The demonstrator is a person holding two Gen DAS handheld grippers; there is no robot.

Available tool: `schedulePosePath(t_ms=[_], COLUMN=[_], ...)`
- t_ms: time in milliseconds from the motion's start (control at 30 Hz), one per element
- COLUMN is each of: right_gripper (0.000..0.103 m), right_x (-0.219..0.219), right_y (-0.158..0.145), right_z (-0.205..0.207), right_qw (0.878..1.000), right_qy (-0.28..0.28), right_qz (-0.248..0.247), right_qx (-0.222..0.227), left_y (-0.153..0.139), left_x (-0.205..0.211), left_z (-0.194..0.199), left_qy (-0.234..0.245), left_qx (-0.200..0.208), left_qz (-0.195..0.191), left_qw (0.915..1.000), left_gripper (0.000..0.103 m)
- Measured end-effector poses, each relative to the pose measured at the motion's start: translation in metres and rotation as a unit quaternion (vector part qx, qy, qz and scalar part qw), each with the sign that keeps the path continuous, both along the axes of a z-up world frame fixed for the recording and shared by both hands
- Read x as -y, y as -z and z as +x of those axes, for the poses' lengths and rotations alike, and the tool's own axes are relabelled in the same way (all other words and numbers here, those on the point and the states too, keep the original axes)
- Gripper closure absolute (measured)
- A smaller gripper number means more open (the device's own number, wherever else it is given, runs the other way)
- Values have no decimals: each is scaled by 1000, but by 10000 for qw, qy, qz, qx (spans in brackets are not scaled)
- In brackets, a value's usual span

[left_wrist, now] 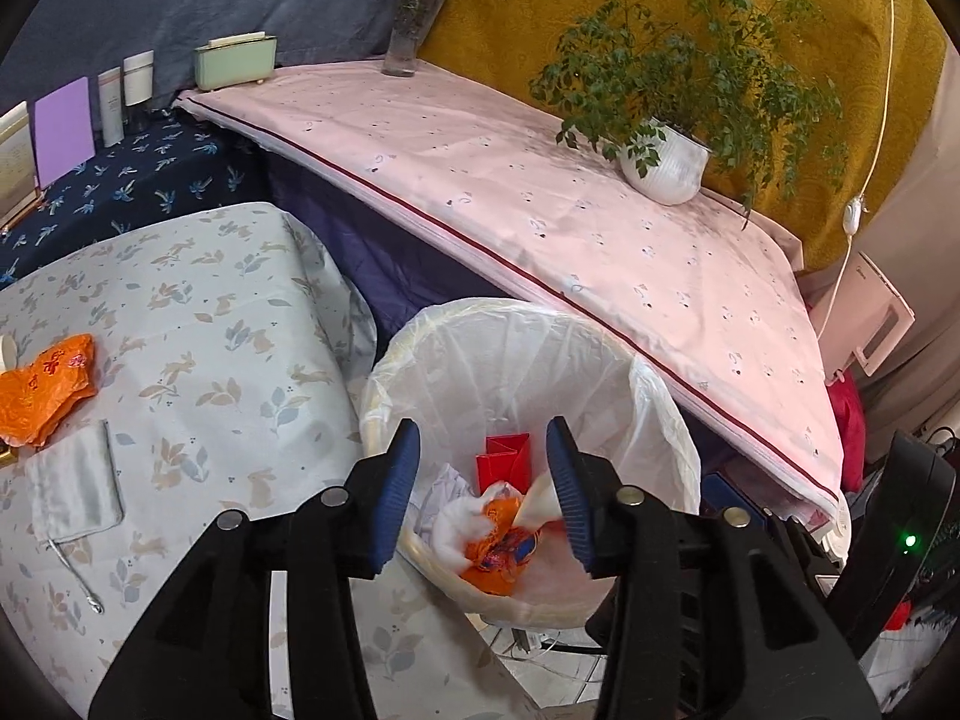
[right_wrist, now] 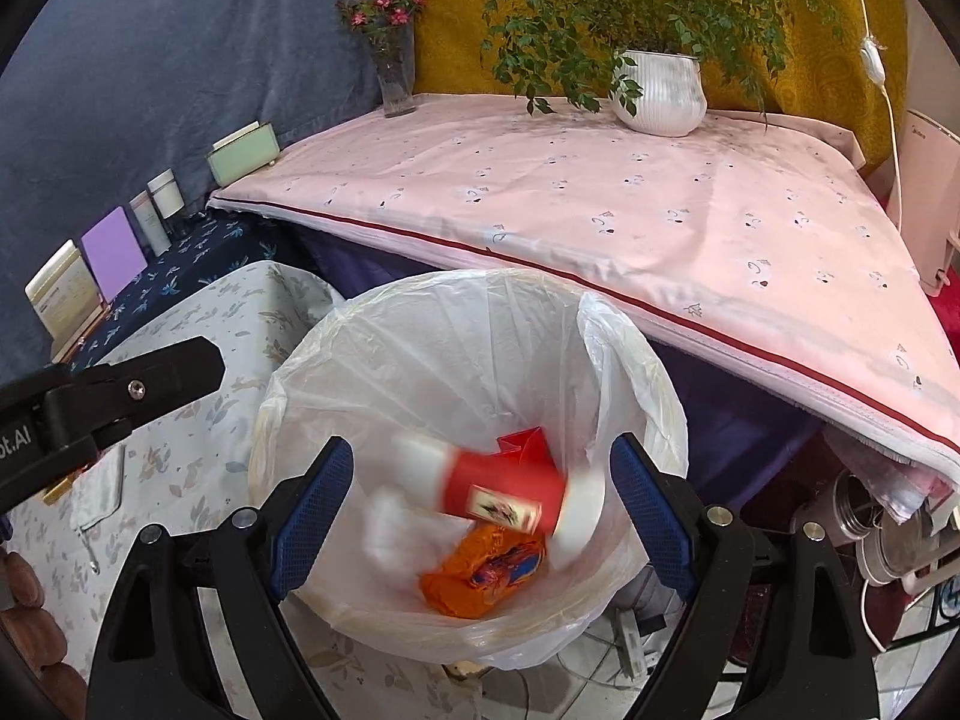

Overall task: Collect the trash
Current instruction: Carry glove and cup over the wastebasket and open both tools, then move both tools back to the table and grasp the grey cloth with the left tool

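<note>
A bin with a white liner (left_wrist: 498,354) (right_wrist: 432,330) stands on the floor between two tables. Inside lie a folded red carton (left_wrist: 504,461) (right_wrist: 528,439), a crumpled orange wrapper (left_wrist: 498,564) (right_wrist: 480,576) and white tissue (left_wrist: 456,525). My left gripper (left_wrist: 485,495) hangs over the bin, its blue pads apart; a cream scrap (left_wrist: 540,501) sits beside the right pad. My right gripper (right_wrist: 480,516) is open wide above the bin. A blurred red-and-white container (right_wrist: 498,489) is falling between its pads, held by neither. Another orange wrapper (left_wrist: 45,387) lies on the rabbit-print table (left_wrist: 228,324).
A grey pouch (left_wrist: 75,486) lies near that wrapper. Behind the bin, a pink-covered table (left_wrist: 540,192) carries a potted plant (left_wrist: 666,162) and a flower vase (left_wrist: 408,30). Bottles (left_wrist: 129,93) and a purple card (left_wrist: 63,126) stand at far left. Metal flasks (right_wrist: 870,516) and cables crowd the floor right.
</note>
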State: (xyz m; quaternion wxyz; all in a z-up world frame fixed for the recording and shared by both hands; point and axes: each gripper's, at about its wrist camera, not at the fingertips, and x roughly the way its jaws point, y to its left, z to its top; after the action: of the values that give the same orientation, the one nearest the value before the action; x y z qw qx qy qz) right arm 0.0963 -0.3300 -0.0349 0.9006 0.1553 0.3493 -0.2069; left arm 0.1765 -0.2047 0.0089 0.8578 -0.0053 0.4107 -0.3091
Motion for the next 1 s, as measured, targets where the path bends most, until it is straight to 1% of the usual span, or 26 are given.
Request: schedulePosePath(t_ms=[300, 500, 700, 867, 1000], right_gripper=[19, 19, 19, 19, 19], right_x=[-8, -20, -40, -57, -72], right_y=[-5, -10, -18, -23, -25], right_z=[1, 3, 9, 15, 20], right_qw=[10000, 9998, 9992, 9983, 9975], right_qy=[-69, -202, -378, -552, -679], right_qz=[-17, -60, -114, -158, -171], right_qx=[38, 61, 108, 129, 132], left_y=[1, 1, 0, 2, 4], left_x=[-19, -36, -62, -92, -117], left_z=[5, 8, 11, 16, 21], left_qy=[-233, -407, -653, -938, -1203], left_qx=[-8, -17, 17, 1, -5], left_qz=[19, 7, 30, 22, 49], left_qw=[9997, 9992, 9979, 9956, 9927], left_gripper=[61, 61, 61, 61, 51])
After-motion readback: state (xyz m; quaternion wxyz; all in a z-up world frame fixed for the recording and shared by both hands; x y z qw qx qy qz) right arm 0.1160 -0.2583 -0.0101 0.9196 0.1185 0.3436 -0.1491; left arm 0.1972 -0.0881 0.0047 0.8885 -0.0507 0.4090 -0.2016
